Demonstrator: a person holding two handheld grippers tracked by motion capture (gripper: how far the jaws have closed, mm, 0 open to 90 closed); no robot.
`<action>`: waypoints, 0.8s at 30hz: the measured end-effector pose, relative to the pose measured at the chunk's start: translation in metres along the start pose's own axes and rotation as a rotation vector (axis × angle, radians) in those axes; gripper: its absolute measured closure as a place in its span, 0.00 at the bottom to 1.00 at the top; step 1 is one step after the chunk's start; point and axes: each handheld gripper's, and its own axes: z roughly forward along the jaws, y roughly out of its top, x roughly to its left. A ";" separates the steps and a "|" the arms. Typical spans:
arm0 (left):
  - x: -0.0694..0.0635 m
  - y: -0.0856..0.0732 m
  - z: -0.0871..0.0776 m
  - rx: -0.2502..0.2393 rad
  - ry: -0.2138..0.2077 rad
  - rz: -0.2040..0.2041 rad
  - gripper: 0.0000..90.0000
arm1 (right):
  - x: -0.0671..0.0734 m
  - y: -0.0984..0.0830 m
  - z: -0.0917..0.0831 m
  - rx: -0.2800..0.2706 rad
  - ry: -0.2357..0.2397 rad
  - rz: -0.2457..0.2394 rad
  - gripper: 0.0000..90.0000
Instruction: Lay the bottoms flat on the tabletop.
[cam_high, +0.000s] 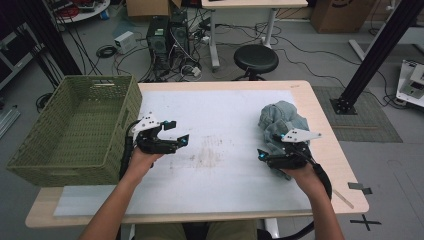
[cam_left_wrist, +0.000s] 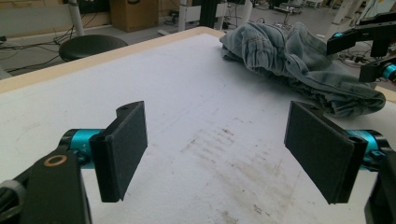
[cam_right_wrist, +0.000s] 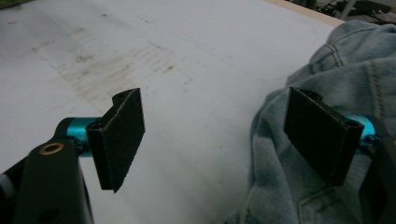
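Two grippers are out over the table (cam_high: 300, 95) from above: our left gripper (cam_high: 176, 132) gapes wide near the left edge by the basket (cam_high: 75, 130), our right gripper (cam_high: 265, 154) sits against the crumpled jeans (cam_high: 282, 117) near the right edge. Left gripper view: jaws wide, nothing between them, jeans well apart. Right gripper view: jaws wide, straddling the jeans' (cam_right_wrist: 336, 93) edge. Nothing is gripped yet; we judge grasping and all handling remain.

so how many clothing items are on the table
1. A crumpled pair of light blue jeans lies at the table's right side, just ahead of the right hand-held gripper, whose jaws stand open over its near edge. Something smaller could be hidden inside the bundle.
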 end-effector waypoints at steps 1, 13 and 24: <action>0.001 0.000 0.000 0.001 0.003 -0.005 0.24 | -0.001 -0.001 -0.001 0.008 -0.011 -0.006 0.24; 0.003 -0.017 -0.010 0.021 0.030 -0.030 0.24 | -0.010 -0.022 0.034 0.196 -0.253 -0.061 0.54; 0.008 -0.025 -0.015 0.021 0.044 -0.054 0.24 | 0.006 -0.012 0.045 0.219 -0.188 -0.153 0.95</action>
